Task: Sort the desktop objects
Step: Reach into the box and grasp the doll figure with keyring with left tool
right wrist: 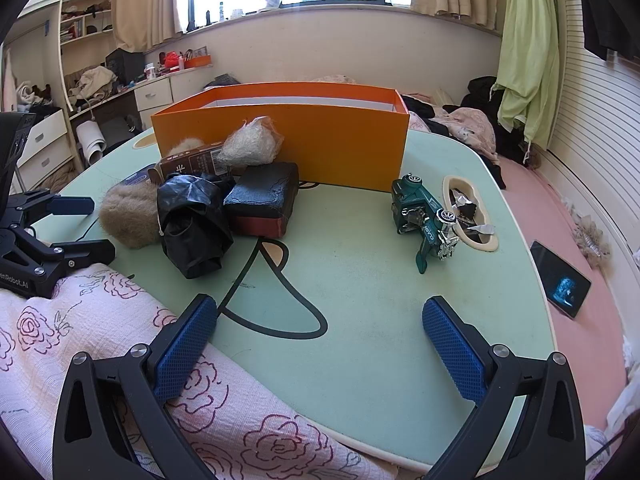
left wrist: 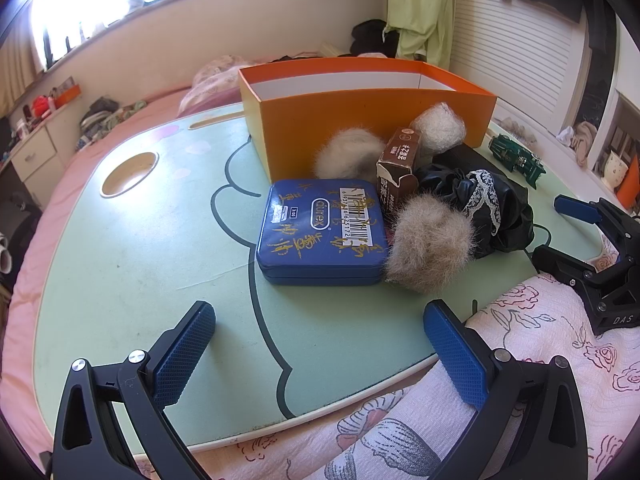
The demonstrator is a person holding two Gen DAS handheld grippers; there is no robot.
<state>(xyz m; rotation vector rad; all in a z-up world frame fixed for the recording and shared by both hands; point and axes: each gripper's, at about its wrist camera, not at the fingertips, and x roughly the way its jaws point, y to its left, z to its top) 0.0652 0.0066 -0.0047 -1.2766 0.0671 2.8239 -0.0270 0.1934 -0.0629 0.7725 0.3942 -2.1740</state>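
- Left wrist view: your left gripper hangs over the near edge of the mint-green lap table with its jaws spread wide and nothing between the blue pads.
- At 12 o'clock from it lies the blue tin, flat on the table.
- Touching the tin at its 3 o'clock side is a tan fur ball.
- A brown carton stands behind the tin, with a second fur ball at its 9 o'clock and a white fluffy ball at its 1 o'clock.
- The orange box sits open-topped at 12 o'clock, behind the whole pile.
- A black bag with lace trim lies at 2 o'clock; your right gripper shows at 3 o'clock, its jaws apart.
- Right wrist view: your right gripper is also wide open and empty, over bare table.
- The green toy car lies tipped over at 1 o'clock, just beside an oval cup recess holding scraps.
- A dark block lies at 11 o'clock, against the black bag.
- The tan fur ball is at 10 o'clock, and your left gripper at 9 o'clock.
- A pink rose-print quilt covers the near left edge.
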